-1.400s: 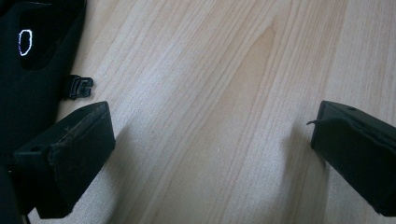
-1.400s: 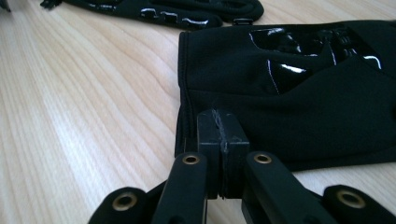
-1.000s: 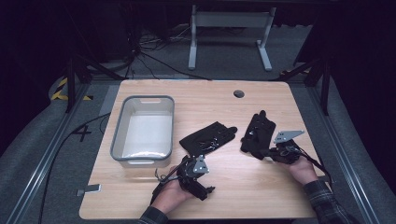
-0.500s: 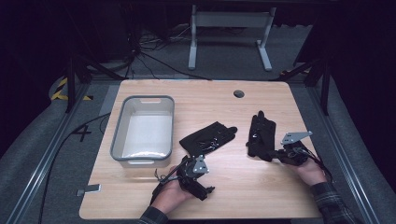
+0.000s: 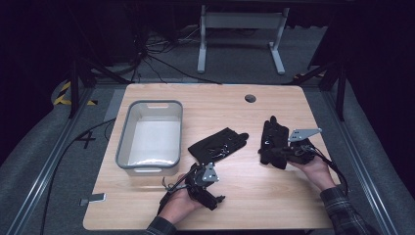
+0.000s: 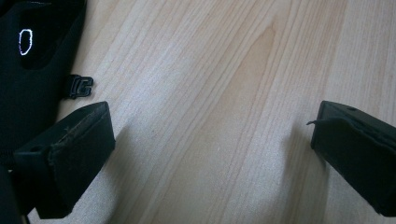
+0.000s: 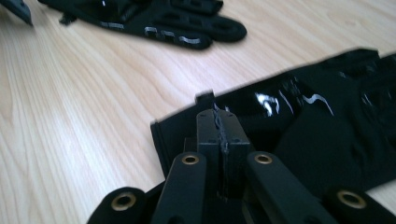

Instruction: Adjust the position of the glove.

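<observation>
A light wooden table (image 5: 235,205) carries a grey bin (image 5: 149,136) on its left part. Right of the bin lies a black glove (image 5: 218,144); farther right, a second black glove (image 5: 272,139), its cuff perhaps lifted slightly off the wood.

- We see a lab or test room, not a home
- A light wooden table (image 5: 293,205) stands alone on a grey carpet floor (image 5: 44,161)
- Around it we see a dark metal frame (image 5: 73,83), and black cables (image 5: 156,56) lie loose on the floor
- Yellow and black hazard tape (image 5: 62,93) marks the floor, and the background is dark
</observation>
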The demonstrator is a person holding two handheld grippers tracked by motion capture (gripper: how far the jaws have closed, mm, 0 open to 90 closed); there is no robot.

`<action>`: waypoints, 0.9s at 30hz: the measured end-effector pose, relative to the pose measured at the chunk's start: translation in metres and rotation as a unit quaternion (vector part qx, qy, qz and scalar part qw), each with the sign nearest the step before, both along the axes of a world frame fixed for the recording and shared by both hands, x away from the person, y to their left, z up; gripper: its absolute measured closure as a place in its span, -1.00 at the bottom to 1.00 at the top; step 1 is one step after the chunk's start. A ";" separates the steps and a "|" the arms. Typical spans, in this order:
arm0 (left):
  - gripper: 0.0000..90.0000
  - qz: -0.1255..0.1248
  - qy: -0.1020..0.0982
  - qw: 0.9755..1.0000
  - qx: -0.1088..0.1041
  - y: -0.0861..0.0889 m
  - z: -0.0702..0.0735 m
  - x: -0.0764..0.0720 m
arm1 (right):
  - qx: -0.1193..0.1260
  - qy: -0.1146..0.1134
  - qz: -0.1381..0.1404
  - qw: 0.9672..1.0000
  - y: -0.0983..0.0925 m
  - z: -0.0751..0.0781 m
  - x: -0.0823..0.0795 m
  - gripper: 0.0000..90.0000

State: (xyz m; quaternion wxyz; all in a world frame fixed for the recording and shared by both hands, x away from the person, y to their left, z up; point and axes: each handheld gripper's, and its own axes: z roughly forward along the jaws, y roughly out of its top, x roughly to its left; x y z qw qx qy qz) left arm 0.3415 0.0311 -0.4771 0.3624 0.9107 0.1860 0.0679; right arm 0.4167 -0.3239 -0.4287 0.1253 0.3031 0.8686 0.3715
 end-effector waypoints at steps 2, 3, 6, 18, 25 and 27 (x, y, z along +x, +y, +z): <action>-1.00 0.000 0.000 1.000 0.000 0.000 0.000 0.000 | -0.004 0.003 0.000 1.000 0.005 -0.002 0.004 0.99; -1.00 0.000 0.000 1.000 0.000 0.000 0.000 0.000 | -0.004 0.003 0.000 1.000 0.005 -0.002 0.004 0.99; -1.00 0.000 0.000 1.000 0.000 0.000 0.000 0.000 | -0.010 0.009 -0.002 1.000 0.009 -0.010 0.011 0.99; -1.00 0.000 0.000 1.000 0.000 0.000 0.000 0.000 | -0.032 0.023 0.018 0.999 0.017 -0.022 0.006 1.00; -1.00 0.000 0.000 1.000 0.000 0.000 0.000 0.000 | -0.025 0.037 0.044 0.998 0.022 -0.022 -0.004 1.00; -1.00 0.000 0.000 1.000 0.000 0.000 0.000 0.000 | -0.024 0.039 0.051 0.998 0.023 -0.022 -0.008 1.00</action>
